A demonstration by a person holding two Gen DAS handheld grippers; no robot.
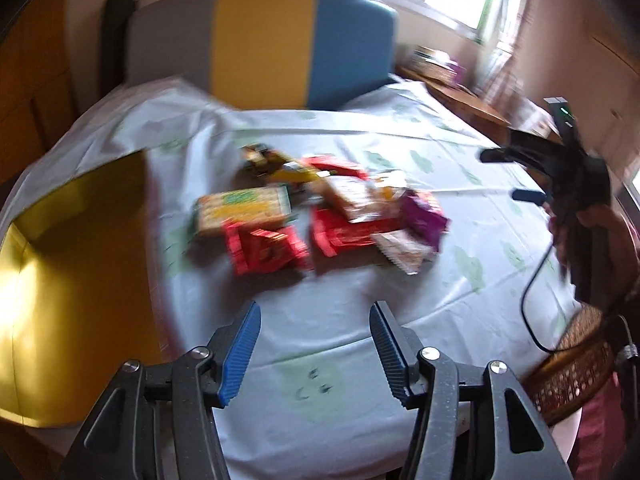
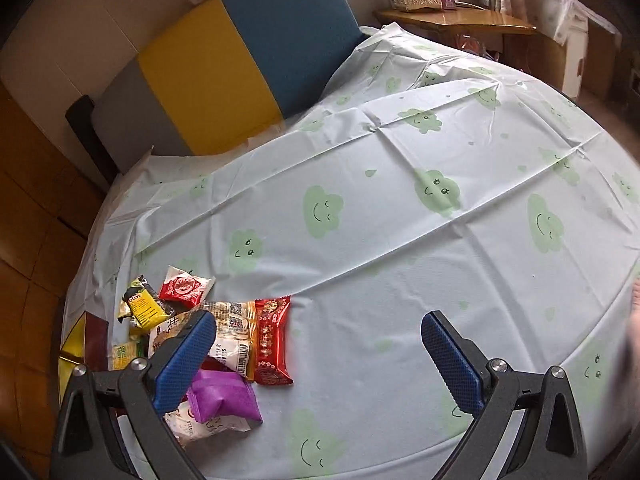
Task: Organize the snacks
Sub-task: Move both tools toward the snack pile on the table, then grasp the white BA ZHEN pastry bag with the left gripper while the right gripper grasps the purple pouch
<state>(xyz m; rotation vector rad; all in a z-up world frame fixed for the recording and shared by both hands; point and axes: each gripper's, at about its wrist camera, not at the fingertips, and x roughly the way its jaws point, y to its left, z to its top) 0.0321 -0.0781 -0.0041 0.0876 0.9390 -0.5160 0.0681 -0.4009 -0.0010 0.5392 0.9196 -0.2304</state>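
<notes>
A pile of snack packets (image 1: 320, 208) lies mid-table on the pale blue cloud-print cloth (image 1: 320, 360). It includes a green-and-yellow cracker box (image 1: 244, 210), red packets (image 1: 264, 248) and a purple packet (image 1: 424, 212). My left gripper (image 1: 315, 306) hangs open over bare cloth in front of the pile. My right gripper (image 1: 510, 176) stands open to the pile's right. In the right wrist view the right gripper (image 2: 319, 318) holds nothing; its left finger covers part of the pile, beside the purple packet (image 2: 222, 398) and a red packet (image 2: 272, 344).
An open box with a golden-yellow inside (image 1: 72, 272) sits at the table's left edge. A grey, yellow and blue chair back (image 1: 264, 44) stands behind the table. A wooden side table (image 2: 452, 20) carries a tissue box. A wicker seat (image 1: 576, 360) and black cable (image 1: 532, 300) are at the right.
</notes>
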